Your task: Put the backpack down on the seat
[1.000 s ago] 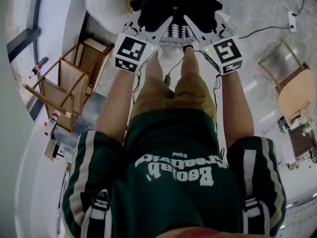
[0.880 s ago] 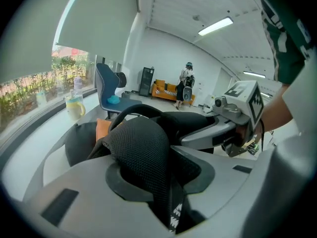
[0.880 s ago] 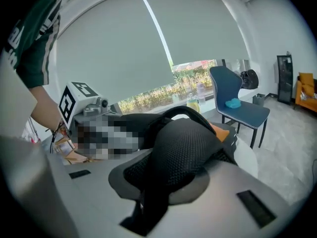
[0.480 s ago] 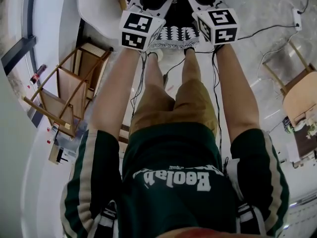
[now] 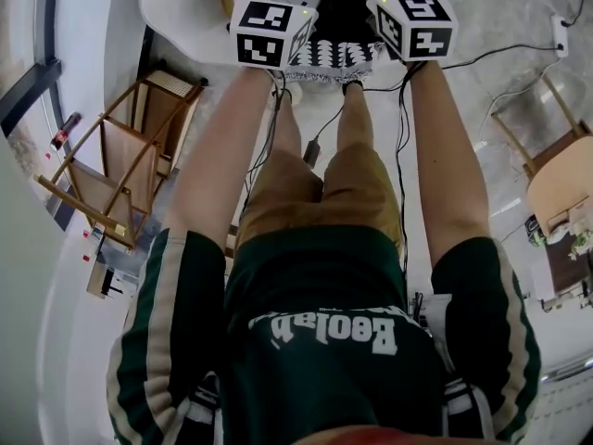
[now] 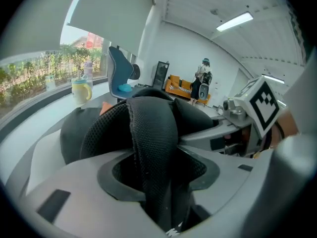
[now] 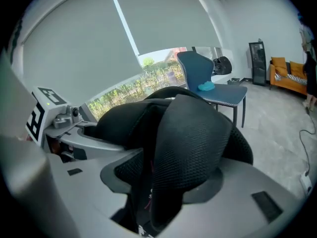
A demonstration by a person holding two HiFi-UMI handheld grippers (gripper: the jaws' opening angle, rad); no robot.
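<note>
only partly in view: black backpack (image 5: 345, 15)

The pale marbled floor (image 5: 482, 100) is carrying a wooden chair frame (image 5: 120, 170) at the left, near the window wall, and a 2nd wooden chair (image 5: 556, 179) with a pale seat at the right. A white power strip (image 5: 559, 49) is lying on it at the far right, with a black cable (image 5: 500, 54) trailing from it. Farther off, a blue chair (image 7: 208, 76) is standing on the same floor, holding a turquoise object (image 7: 206, 87) on its seat. A curved white window ledge (image 6: 29, 115) is bearing 1 jar (image 6: 81, 90) of yellow liquid. A white rounded surface (image 5: 181, 7) is showing at the top edge; whether the backpack (image 5: 338, 26) is resting on it cannot be told.
</note>
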